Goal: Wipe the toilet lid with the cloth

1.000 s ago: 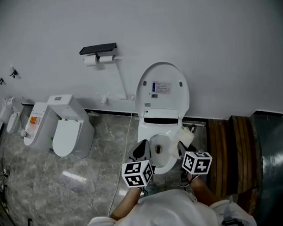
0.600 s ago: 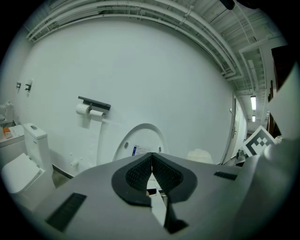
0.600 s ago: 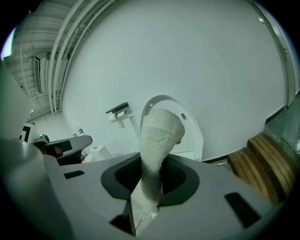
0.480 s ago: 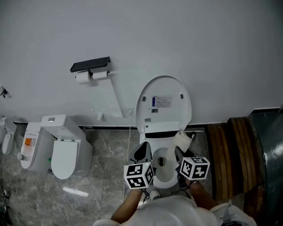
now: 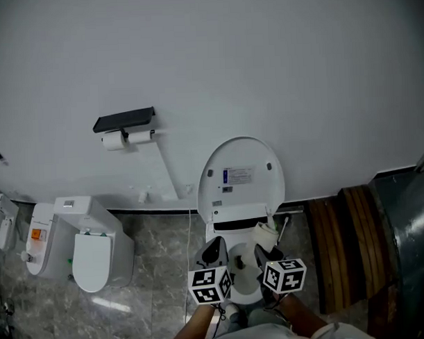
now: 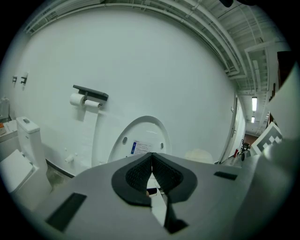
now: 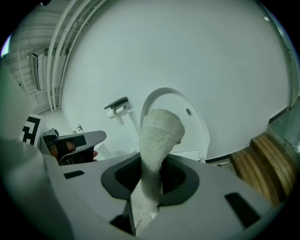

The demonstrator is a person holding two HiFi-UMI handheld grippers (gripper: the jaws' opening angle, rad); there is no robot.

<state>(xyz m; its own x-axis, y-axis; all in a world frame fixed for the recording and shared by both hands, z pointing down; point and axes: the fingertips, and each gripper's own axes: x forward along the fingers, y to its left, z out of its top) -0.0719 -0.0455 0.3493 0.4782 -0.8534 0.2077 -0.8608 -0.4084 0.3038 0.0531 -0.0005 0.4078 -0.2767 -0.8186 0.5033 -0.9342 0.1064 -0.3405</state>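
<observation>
Both grippers have drawn back from the toilet. Left gripper [image 6: 151,157] fingers are pressed together, empty. Right gripper [image 7: 152,164] fingers pinch the cloth [image 7: 160,133], just before the upright lid [image 5: 240,178].

Right gripper [image 7: 149,180] clamped on cloth [image 7: 158,140] — cloth stands up before raised toilet lid [image 7: 194,124] — white wall [image 7: 187,51] behind.

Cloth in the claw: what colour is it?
The cloth is off-white, with a nubby towel texture. The right gripper view shows it best.
</observation>
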